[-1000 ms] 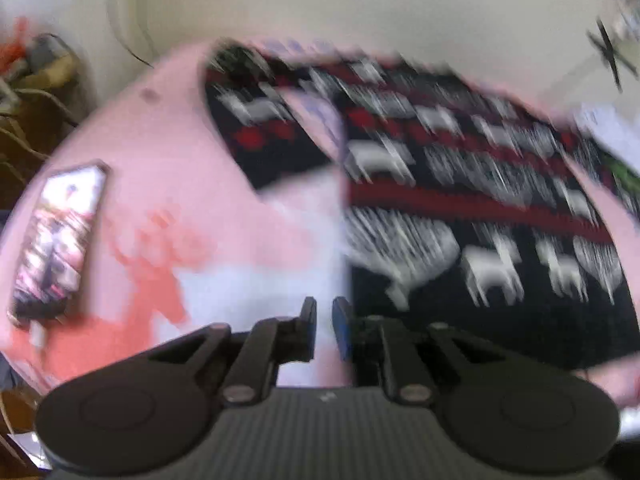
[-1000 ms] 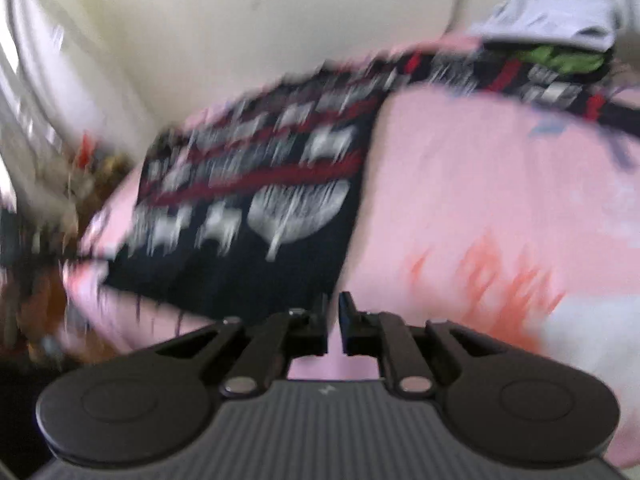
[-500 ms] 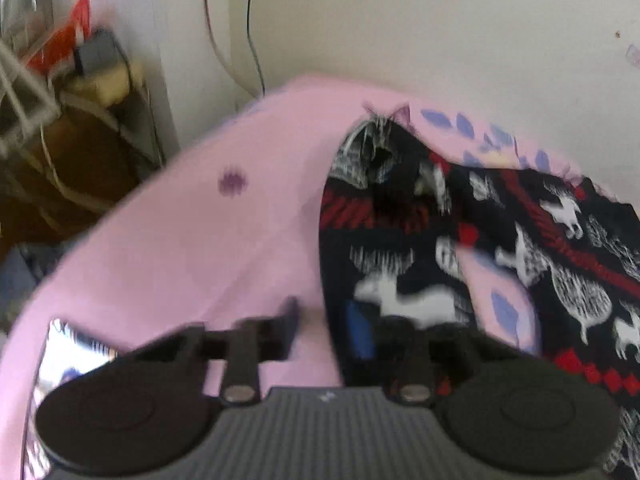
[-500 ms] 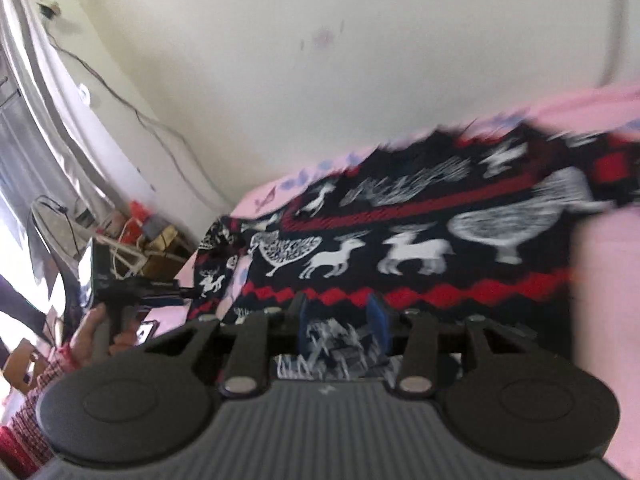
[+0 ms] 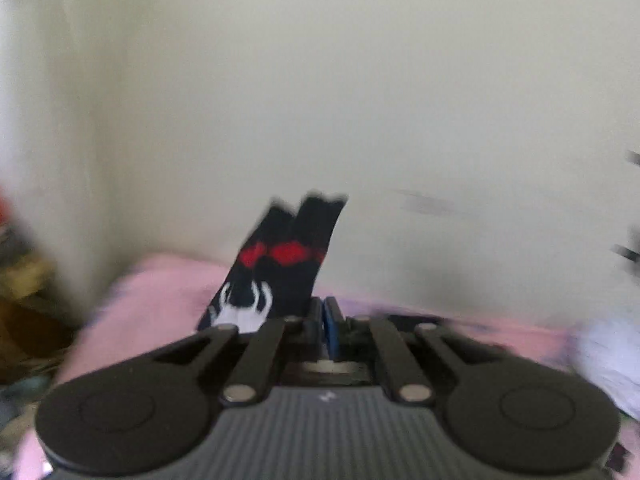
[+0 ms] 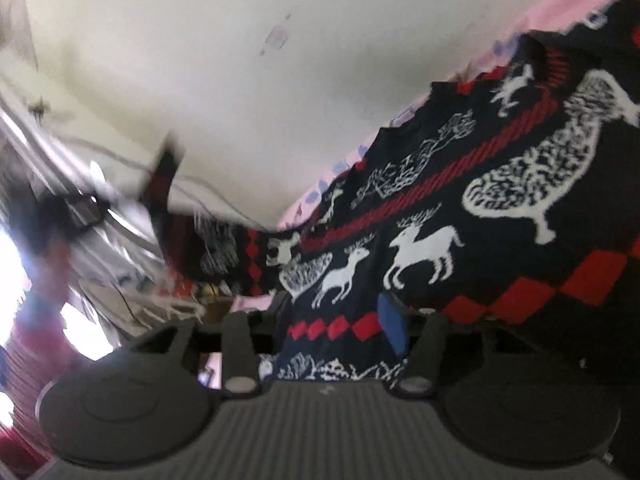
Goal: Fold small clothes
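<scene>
The garment is a black knit sweater (image 6: 460,208) with white deer and red bands, spread on a pink bedsheet (image 6: 320,196). In the left wrist view my left gripper (image 5: 323,316) is shut on a sweater edge (image 5: 288,256), and that piece stands up above the fingers against the wall. In the right wrist view my right gripper (image 6: 340,320) is open, low over the sweater, with cloth lying between its fingers and the blue pad (image 6: 394,328) showing. The lifted sleeve end (image 6: 164,176) shows blurred at far left of that view.
A cream wall (image 5: 320,100) stands right behind the bed. The pink sheet (image 5: 160,288) runs under the left gripper, with a white cloth pile (image 5: 608,360) at its right. Cluttered shelves and cables (image 6: 80,220) lie past the bed's left end.
My left gripper opened, then closed on the sweater edge and lifted it toward the wall. My right gripper opened and moved down onto the sweater.
</scene>
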`<state>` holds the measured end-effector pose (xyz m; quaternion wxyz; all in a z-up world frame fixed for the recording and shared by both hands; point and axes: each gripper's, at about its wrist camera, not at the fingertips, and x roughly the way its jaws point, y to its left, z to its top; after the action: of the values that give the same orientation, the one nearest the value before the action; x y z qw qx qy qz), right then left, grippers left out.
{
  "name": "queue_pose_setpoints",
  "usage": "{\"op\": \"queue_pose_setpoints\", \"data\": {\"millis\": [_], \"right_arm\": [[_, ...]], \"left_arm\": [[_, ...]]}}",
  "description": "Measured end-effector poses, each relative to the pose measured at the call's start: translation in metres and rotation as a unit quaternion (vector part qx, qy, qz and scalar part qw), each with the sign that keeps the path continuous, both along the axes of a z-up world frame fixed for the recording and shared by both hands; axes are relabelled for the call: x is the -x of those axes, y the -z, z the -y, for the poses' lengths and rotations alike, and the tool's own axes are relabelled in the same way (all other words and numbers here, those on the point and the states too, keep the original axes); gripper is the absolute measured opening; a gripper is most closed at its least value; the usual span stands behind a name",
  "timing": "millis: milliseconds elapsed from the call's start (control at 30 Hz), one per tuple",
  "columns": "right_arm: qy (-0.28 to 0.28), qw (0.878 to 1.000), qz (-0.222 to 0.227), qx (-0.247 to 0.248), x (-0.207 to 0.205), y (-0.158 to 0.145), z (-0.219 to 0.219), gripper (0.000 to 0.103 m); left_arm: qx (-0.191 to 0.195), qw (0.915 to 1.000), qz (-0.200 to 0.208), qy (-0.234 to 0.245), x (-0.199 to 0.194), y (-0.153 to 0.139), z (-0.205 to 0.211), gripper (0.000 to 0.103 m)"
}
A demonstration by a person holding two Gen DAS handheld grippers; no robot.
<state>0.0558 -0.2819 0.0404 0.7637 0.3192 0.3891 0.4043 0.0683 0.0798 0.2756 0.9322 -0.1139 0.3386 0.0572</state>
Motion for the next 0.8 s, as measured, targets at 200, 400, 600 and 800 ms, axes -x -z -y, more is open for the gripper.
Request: {"op": "queue_pose_setpoints", "data": {"millis": [200,400,600,800], "right_arm": [[0.007,1.000,-0.007,-0.012,-0.004,0.003,0.006,0.056],[0.002,1.000,-0.003,-0.006,-0.002,0.001,0.005,0.058],[0.084,0.991,0.085,0.052,0.003,-0.031,0.024,0.059],[0.090,0.979,0.084,0.162,-0.039,-0.040,0.010,0.059]], "left_arm": [[0.019,0.9901,0.014,0.139,-0.030,0.006,0.096,0.022],[-0.047,0.9985,-0.004,0.028,-0.039,0.045,0.047,0.033],[0.002,0.9947,-0.060,-0.083,-0.038,0.117,-0.067,0.033],[0.037,0.9879,-0.104,-0.108,-0.033,0.169,-0.121,0.037]]}}
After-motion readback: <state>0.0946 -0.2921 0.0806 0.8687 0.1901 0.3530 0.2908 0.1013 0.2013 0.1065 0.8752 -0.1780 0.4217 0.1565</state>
